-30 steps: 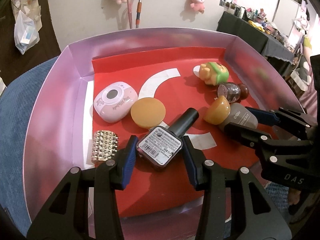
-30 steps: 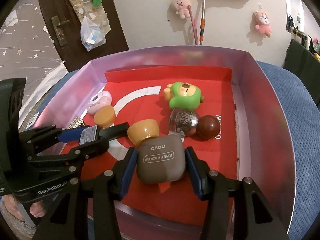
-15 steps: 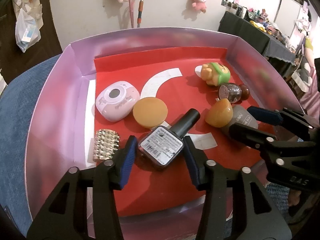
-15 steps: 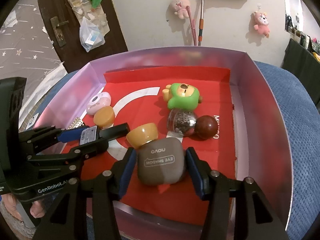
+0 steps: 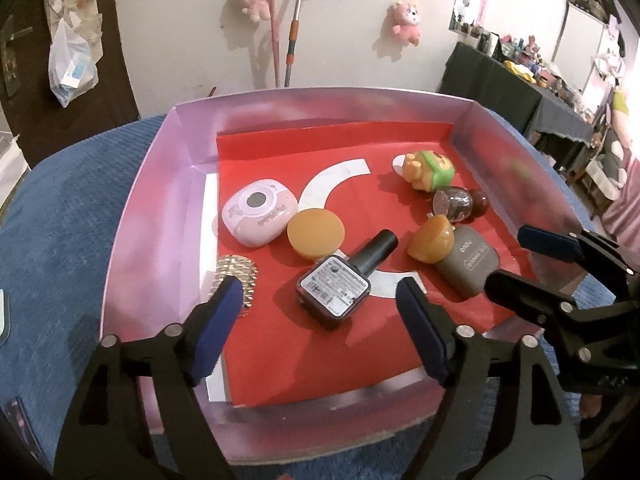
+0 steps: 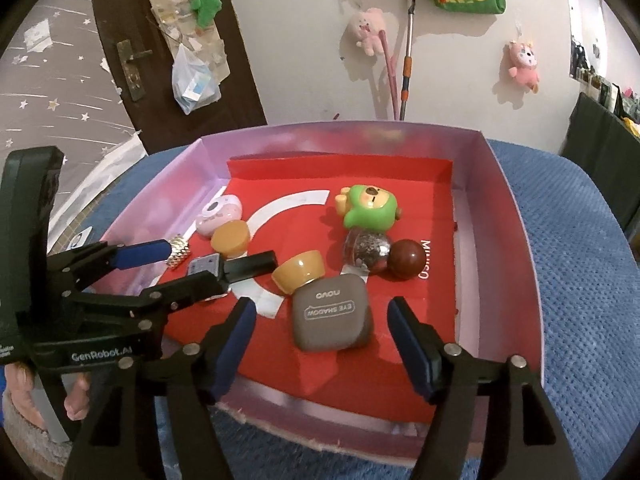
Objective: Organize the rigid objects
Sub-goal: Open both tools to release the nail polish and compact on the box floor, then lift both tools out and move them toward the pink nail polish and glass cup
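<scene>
Currently I read both tongs as released: the left gripper (image 5: 320,320) stands with its jaws spread wide either side of the nail polish bottle (image 5: 340,280), touching nothing, and the right gripper (image 6: 320,344) stands equally wide around the eye shadow case (image 6: 330,316), also without contact.

Both objects lie on the red liner inside the pink tray (image 5: 160,208). From my left wrist view the bottle sits at tray centre, cap pointing to 1 o'clock; the case lies at 3 o'clock from it, touching an amber cap (image 5: 432,238). Only this view shows the bottle's printed label and the face of the pink compact (image 5: 260,216) at 10 o'clock, with the amber disc (image 5: 316,233) just beside it.

The right wrist view alone shows the "EYE SHADOW" lettering, the green bear toy (image 6: 370,208) face-on at 12 o'clock, and the glitter globe (image 6: 366,250) touching the brown ball (image 6: 408,258). It also shows my left hand (image 6: 76,400) under the left gripper body at 8 o'clock.

Both grippers reach in low over the near rim, angled down and converging toward tray centre.

The studded gold piece (image 5: 240,276) is partly covered by the left finger. The label text is too small to read. The globe's contents are unclear.
</scene>
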`<state>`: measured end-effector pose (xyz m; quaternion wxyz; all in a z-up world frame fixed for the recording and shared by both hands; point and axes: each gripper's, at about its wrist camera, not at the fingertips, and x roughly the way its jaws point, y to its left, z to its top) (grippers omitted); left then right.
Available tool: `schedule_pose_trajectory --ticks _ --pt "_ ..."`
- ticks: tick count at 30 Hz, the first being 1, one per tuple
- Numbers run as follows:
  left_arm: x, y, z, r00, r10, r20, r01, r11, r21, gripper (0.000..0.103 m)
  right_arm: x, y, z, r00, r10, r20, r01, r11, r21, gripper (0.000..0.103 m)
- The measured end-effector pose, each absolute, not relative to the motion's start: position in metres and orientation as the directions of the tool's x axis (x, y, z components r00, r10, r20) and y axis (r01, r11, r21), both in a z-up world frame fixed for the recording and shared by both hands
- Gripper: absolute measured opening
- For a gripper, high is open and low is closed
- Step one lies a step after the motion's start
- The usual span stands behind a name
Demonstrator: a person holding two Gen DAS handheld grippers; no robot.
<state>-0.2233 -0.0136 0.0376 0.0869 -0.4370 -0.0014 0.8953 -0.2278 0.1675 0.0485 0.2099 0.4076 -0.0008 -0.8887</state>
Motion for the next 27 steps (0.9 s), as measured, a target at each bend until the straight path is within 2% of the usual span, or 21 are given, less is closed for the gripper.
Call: schedule_pose_trajectory --ticks 3,6,8,9,27 --pt "-0.218 -0.012 0.043 -0.613 0.154 -0.775 -0.155 -0.985 -0.074 0.082 -0.217 0.169 0.056 -0.593 -0.38 -0.71 0.387 -0.908 0.163 0.075" --pt "-0.212 -0.011 0.049 -0.628 0.156 -0.763 -0.157 -0.985 -0.072 0.092 -0.208 0.17 0.063 -0.601 -0.395 -0.695 0.405 -0.9 0.162 0.078" --pt "-0.208 -0.011 0.054 -0.642 0.153 -0.751 -0.154 -0.986 -0.069 0.096 -0.201 0.171 0.068 -0.62 -0.386 -0.683 0.405 -0.903 0.143 0.093" --pt "-0.206 -0.011 0.055 -0.647 0.153 -0.747 -0.154 -0.986 -0.069 0.096 -0.197 0.173 0.071 -0.632 -0.385 -0.672 0.406 -0.904 0.136 0.095" --pt "-0.172 -0.018 0.073 -0.686 0.139 -0.714 -0.127 -0.989 -0.07 0.097 -0.143 0.185 0.083 -0.639 -0.453 -0.621 0.505 -0.857 0.106 0.103"
